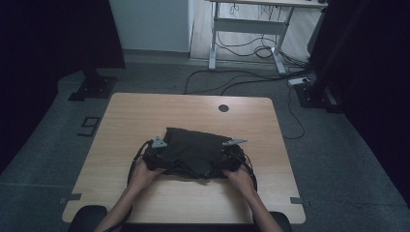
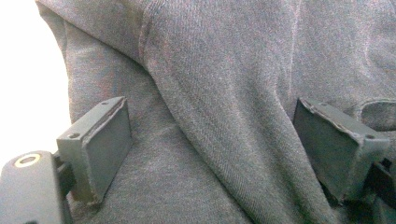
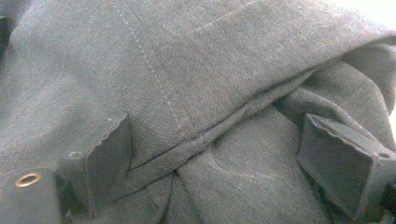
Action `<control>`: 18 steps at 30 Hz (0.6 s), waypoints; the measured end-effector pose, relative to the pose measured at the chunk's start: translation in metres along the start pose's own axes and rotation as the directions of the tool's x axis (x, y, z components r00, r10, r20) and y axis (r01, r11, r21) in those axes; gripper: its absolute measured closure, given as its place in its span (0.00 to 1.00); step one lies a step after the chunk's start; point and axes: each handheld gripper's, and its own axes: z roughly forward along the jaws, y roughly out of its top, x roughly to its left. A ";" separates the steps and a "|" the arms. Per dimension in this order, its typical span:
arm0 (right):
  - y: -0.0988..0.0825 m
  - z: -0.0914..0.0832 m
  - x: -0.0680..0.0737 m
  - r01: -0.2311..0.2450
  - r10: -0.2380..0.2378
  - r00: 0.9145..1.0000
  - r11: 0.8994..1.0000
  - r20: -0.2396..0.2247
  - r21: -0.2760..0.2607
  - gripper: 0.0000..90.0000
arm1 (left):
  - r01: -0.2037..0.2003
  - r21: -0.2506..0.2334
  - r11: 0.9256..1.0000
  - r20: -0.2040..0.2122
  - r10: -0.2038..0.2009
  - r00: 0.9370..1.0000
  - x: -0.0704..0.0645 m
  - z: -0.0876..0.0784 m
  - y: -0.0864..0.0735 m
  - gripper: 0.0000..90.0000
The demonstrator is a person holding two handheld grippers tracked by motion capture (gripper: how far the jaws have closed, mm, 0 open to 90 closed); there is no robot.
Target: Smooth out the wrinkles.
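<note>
A dark grey folded garment (image 1: 193, 150) lies on the wooden table (image 1: 140, 111), near its front middle. My left gripper (image 1: 155, 153) sits at the garment's left edge and my right gripper (image 1: 231, 154) at its right edge, each held by a hand. In the left gripper view the jaws (image 2: 210, 107) stand wide apart, with a thick fold of the knit cloth (image 2: 233, 56) running between them. The right gripper (image 3: 217, 121) also has its jaws wide, over a stitched seam and layered folds of the cloth (image 3: 187, 56). Neither pair of pads visibly pinches the fabric.
A round cable hole (image 1: 223, 108) sits near the table's far edge. Beyond the table are a white desk frame (image 1: 251, 29), loose cables (image 1: 241, 79) on the grey floor and dark stands at both sides. A black chair edge (image 1: 87, 215) shows at the bottom.
</note>
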 end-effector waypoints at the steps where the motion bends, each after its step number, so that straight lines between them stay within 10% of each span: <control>1: 0.002 0.002 -0.002 0.002 -0.002 1.000 1.000 0.003 -0.001 0.11 | 0.002 0.001 1.000 -0.004 -0.002 1.000 0.002 0.001 0.002 0.14; 18: 0.042 0.035 -0.029 -0.051 0.052 0.997 0.998 0.063 -0.025 0.14 | 0.009 0.014 1.000 -0.049 -0.009 0.999 0.041 0.032 0.036 0.15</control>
